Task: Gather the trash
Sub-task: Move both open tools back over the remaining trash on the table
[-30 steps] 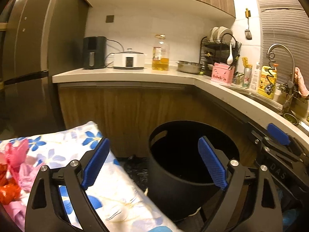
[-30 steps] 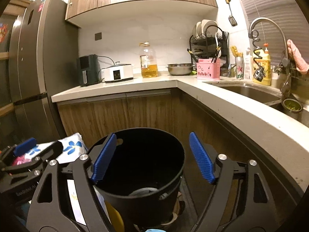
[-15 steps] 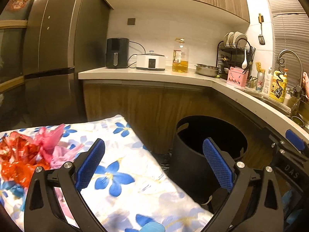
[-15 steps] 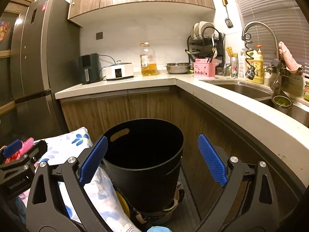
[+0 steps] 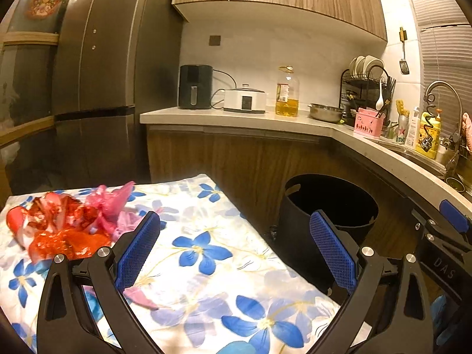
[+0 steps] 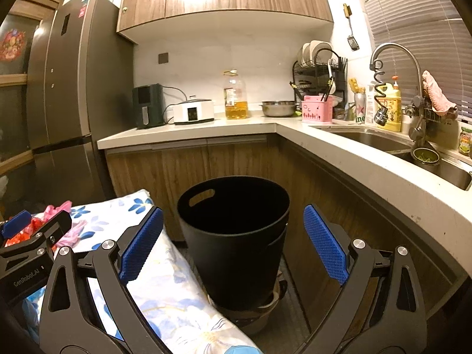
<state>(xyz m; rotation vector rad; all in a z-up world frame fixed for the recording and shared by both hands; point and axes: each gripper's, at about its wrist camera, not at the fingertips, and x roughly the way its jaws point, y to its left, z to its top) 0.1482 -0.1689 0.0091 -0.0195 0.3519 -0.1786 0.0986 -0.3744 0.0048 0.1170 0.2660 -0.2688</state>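
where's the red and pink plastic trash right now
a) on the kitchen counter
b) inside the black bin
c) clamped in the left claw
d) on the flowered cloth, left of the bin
d: the red and pink wrappers lie crumpled on the flowered cloth, left of the black bin; the left claw and the right claw are both open and hold nothing.

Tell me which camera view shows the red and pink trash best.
The left wrist view: the red and pink trash lies in full sight on the floral cloth. The right wrist view shows only a sliver behind the left tool.
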